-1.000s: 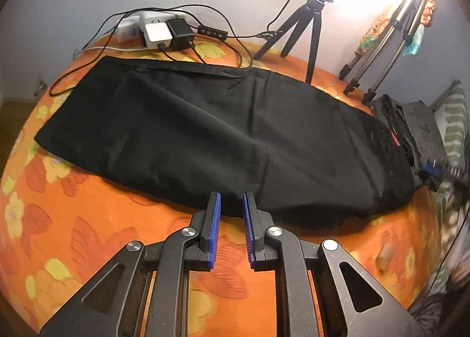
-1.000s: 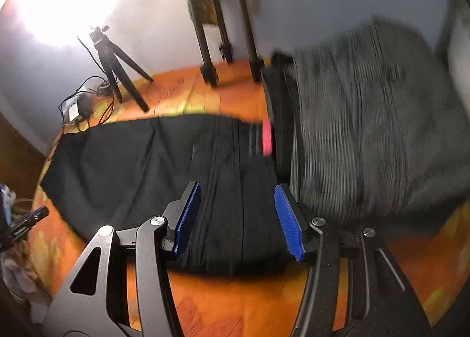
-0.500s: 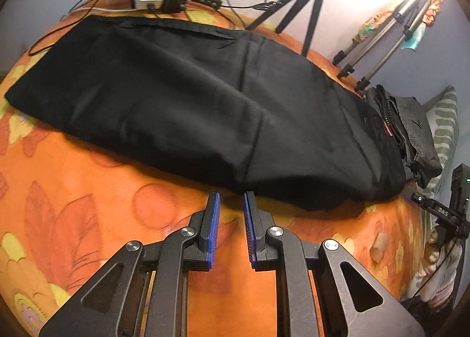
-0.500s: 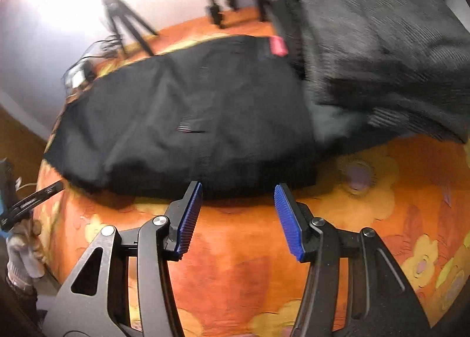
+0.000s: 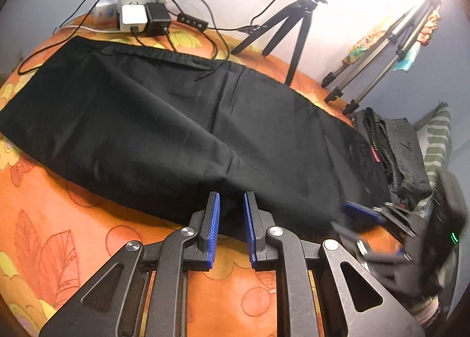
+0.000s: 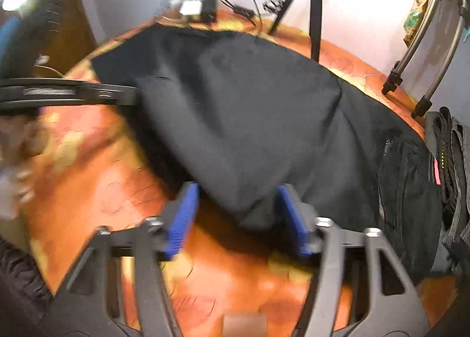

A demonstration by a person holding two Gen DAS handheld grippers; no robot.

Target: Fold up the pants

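Black pants lie flat and lengthwise on an orange flowered sheet, their red waist label at the right end. My left gripper rests at the pants' near edge with a narrow gap between its blue pads and nothing pinched. To its right, my right gripper appears blurred at the same edge. In the right wrist view the right gripper straddles a raised fold of the pants; its jaws are closing and the pads stand clear of the cloth. The left gripper shows side-on at the left.
A power strip with chargers and cables lies beyond the pants' far edge. A small black tripod and silver tripod legs stand at the back. Folded dark clothes and a striped pillow lie past the waist end.
The right gripper swept left from the waist end along the pants' near edge, rolled, and narrowed its jaws around the edge fold. It now appears in the left wrist view. The left gripper shifted slightly.
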